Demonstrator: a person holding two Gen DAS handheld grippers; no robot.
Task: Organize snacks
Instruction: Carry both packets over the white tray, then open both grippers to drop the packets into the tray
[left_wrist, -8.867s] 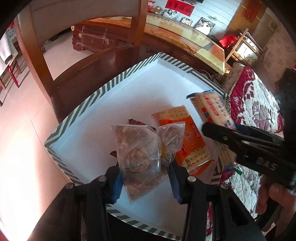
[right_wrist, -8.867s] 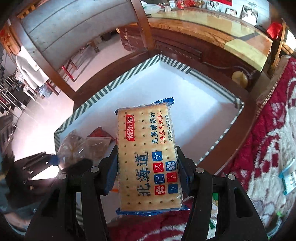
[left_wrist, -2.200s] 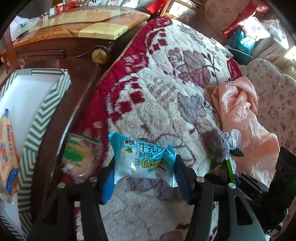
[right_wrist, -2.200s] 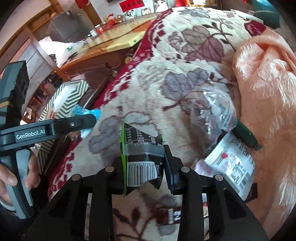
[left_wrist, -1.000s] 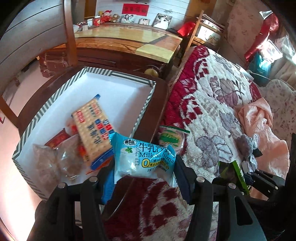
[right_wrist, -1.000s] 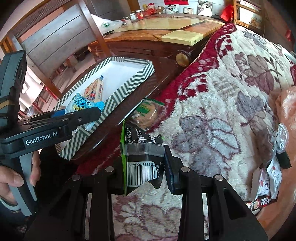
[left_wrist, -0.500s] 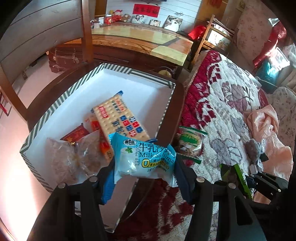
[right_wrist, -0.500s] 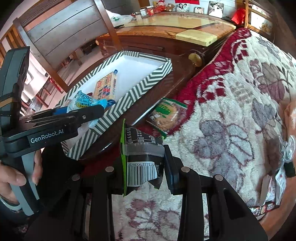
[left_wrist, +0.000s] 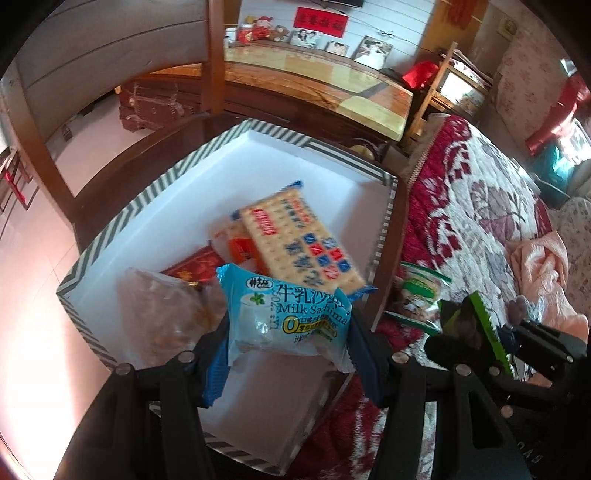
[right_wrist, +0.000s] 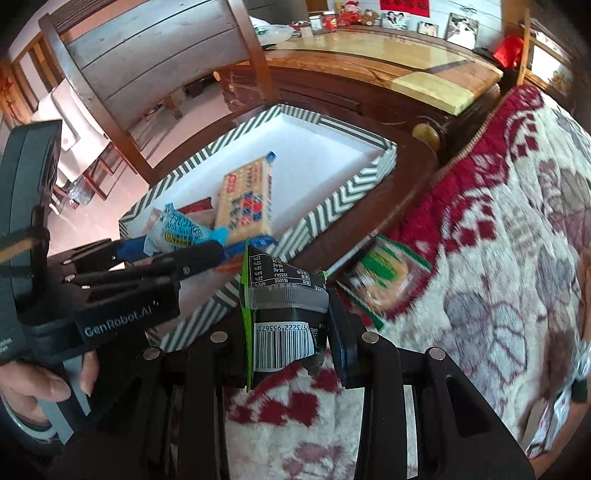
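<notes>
Left tongs (left_wrist: 288, 332) pinch a blue milk-snack packet (left_wrist: 288, 314) across its width; packet hangs over the near corner of the striped white box (left_wrist: 110, 236), lower centre of the left wrist view. Right tongs (right_wrist: 288, 332) are pressed nearly together on a flat black-and-green pouch (right_wrist: 284, 317), barcode face up, held over the red floral blanket (right_wrist: 498, 221) just outside the box wall, centre of the right wrist view. Step in hand, as judged: carry both packets over the box and set them in. To do it well: bring the blue packet past the rim before spreading the tongs, aim for bare white floor at upper frame rather than onto the pile; keep the two tools apart, since they sit close side by side; lift the pouch clear of the striped wall. Count in box: one large cracker pack (left_wrist: 303, 240), one orange cracker pack (left_wrist: 240, 247) under it, one red packet (left_wrist: 192, 266), clear bags (left_wrist: 162, 314) (number unclear). On the blanket near the box: one green-labelled packet (right_wrist: 384, 280).
</notes>
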